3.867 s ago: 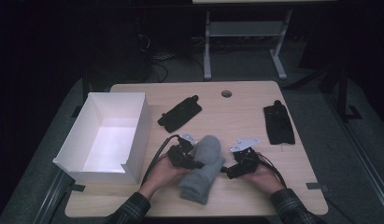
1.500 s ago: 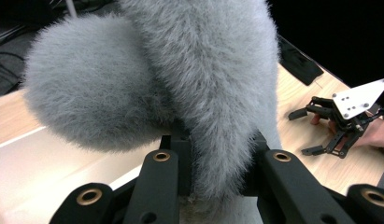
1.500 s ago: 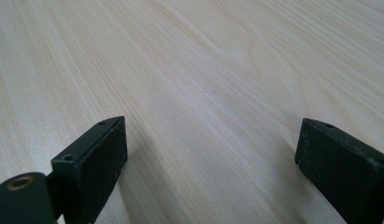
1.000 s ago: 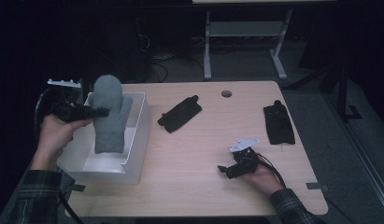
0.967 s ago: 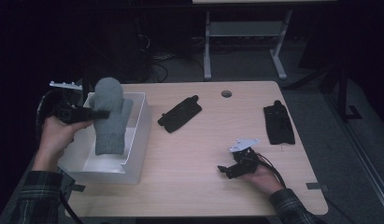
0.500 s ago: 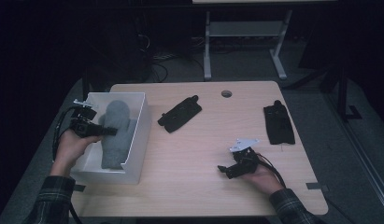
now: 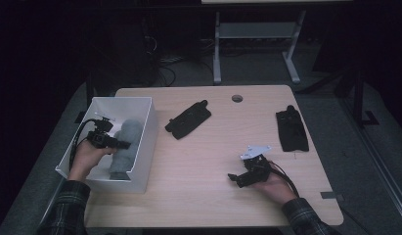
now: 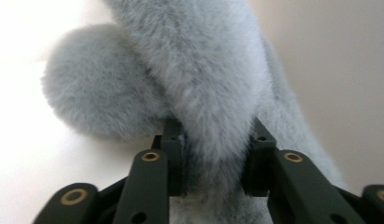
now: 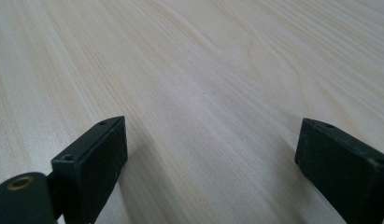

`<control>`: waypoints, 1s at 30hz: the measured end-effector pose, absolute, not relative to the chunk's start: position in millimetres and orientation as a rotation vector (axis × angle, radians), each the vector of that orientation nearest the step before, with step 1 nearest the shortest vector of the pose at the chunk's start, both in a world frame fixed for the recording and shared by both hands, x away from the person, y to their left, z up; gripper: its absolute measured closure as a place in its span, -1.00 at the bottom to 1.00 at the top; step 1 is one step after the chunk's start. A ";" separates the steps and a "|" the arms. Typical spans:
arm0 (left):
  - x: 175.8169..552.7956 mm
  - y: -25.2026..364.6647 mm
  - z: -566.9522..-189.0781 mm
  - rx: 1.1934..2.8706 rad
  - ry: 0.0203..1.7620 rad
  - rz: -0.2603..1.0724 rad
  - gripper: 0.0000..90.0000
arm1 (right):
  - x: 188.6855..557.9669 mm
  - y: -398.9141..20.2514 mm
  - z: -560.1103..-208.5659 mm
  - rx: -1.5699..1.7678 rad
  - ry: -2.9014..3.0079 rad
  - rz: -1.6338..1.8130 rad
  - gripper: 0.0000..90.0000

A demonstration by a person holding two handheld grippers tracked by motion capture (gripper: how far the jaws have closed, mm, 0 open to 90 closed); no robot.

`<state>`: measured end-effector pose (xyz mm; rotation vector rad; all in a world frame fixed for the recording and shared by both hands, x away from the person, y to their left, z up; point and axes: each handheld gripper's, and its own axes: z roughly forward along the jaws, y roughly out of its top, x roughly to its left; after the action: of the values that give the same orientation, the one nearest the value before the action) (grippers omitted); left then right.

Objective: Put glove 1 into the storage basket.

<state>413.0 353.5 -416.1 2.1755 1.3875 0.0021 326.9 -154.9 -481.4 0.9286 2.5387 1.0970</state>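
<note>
Grey fuzzy sock (image 7: 124, 149) down inside the white box (image 7: 148, 128), between the left tool (image 7: 121, 145) jaws, which have just been easing apart. Release and withdrawal left. Right tool (image 7: 234, 178) wide open, empty, low over the worktop (image 7: 203, 161).

A light wooden table with rounded corners (image 7: 203, 196) stands on a grey carpeted floor (image 7: 365, 161). Beyond its far edge, a white metal stand with a low shelf (image 7: 252, 34) rises from tangled dark cables (image 7: 174, 58). The surrounding room lies dim, nearly black.
</note>
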 end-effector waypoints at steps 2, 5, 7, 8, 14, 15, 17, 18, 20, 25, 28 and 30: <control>414.0 354.6 -418.4 2.158 1.394 -0.002 0.32 | 326.9 -154.9 -481.4 0.928 2.539 1.097 -0.80; 414.0 354.4 -416.9 2.162 1.399 0.036 0.04 | 327.0 -154.9 -481.4 0.927 2.539 1.097 -0.80; 413.1 355.0 -411.4 2.151 1.407 0.079 -0.11 | 327.0 -154.9 -481.4 0.927 2.539 1.097 -0.80; 412.7 354.8 -409.2 2.147 1.404 0.098 -0.16 | 327.0 -154.9 -481.4 0.928 2.539 1.097 -0.80; 410.0 350.8 -384.8 2.132 1.373 0.194 -0.42 | 326.9 -154.9 -481.4 0.928 2.539 1.097 -0.80; 409.4 350.5 -378.3 2.126 1.358 0.208 -0.44 | 327.0 -154.9 -481.4 0.928 2.539 1.097 -0.80; 407.9 349.1 -369.4 2.112 1.339 0.224 -0.46 | 326.9 -154.9 -481.4 0.928 2.539 1.097 -0.80; 406.7 347.9 -364.7 2.108 1.326 0.234 -0.47 | 327.0 -154.9 -481.4 0.928 2.539 1.097 -0.80; 404.4 344.9 -356.4 2.101 1.299 0.242 -0.47 | 327.0 -154.9 -481.4 0.927 2.539 1.097 -0.80; 396.3 333.1 -335.7 2.086 1.227 0.261 -0.54 | 327.0 -154.9 -481.4 0.930 2.537 1.096 -0.80; 392.3 321.4 -325.3 2.080 1.173 0.264 -0.57 | 327.0 -154.9 -481.5 0.929 2.537 1.095 -0.80; 389.8 312.7 -319.4 2.096 1.135 0.263 -0.58 | 327.0 -154.9 -481.5 0.930 2.537 1.095 -0.80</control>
<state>389.8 312.7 -319.4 2.0963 1.1354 0.2629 327.0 -154.9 -481.5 0.9296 2.5374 1.0951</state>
